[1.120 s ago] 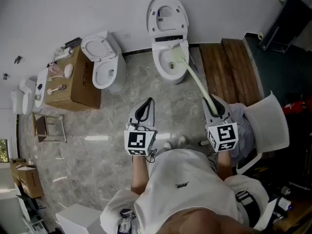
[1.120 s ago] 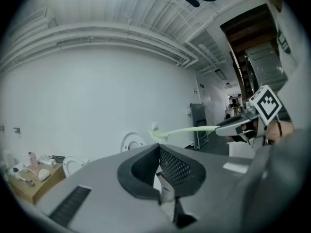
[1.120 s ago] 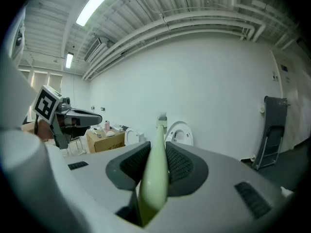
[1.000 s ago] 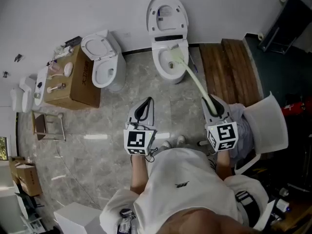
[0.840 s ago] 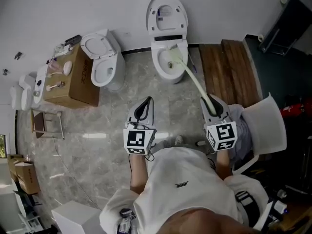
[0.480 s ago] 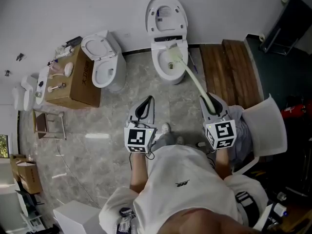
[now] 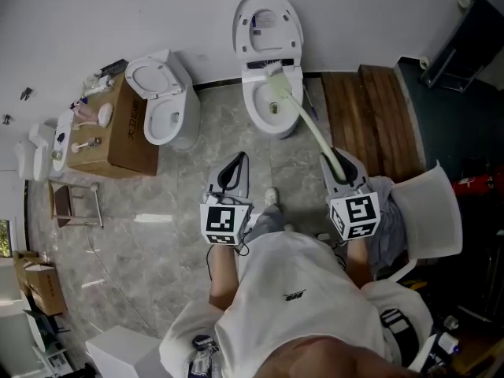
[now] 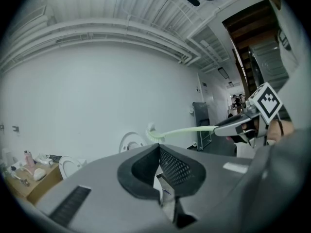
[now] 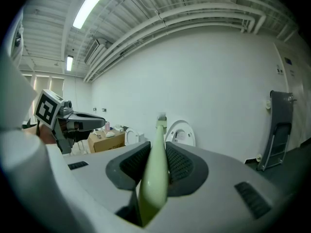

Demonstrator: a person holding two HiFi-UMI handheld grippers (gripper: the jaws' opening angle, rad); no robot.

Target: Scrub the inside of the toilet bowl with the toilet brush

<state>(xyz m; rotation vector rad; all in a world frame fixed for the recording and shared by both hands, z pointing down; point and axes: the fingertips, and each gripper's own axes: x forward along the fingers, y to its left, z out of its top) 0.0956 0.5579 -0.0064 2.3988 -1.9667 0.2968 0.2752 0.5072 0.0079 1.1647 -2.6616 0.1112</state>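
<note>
Person (image 7: 295, 305) in a white shirt fills the bottom of the head view, with one gripper per hand and one shoe (image 7: 271, 197) showing on the grey stone floor (image 7: 181, 187). Left gripper (image 7: 239, 164): held out over bare floor, well apart from the toilet. In the left gripper view its dark ribbed pads (image 8: 171, 167) are pressed together with nothing between them. Right gripper (image 7: 332, 157): level with the left one and just beside a white chair (image 7: 437, 211). In the right gripper view its jaws pinch the near end of the pale green handle (image 9: 155, 174), which sits upright between the pads. Toilet brush (image 7: 303, 120): the shaft runs from the right gripper forward and to the left, slanting toward the toilet. The brush head (image 7: 271, 72) lies over the back edge of the toilet bowl (image 7: 252, 105), close to the seat hinge. Whether the bristles touch the porcelain cannot be told from any view. In the left gripper view the head appears raised in front of the open lid (image 7: 268, 18). The lid stands up against the white wall (image 7: 118, 14). Dark wooden boards (image 7: 366, 116) lie on the floor to the right of the bowl. A second toilet (image 7: 161, 105) stands to its left, seat up. Beyond that is a cardboard box (image 7: 122, 136) with small items on top, too small to identify.
</note>
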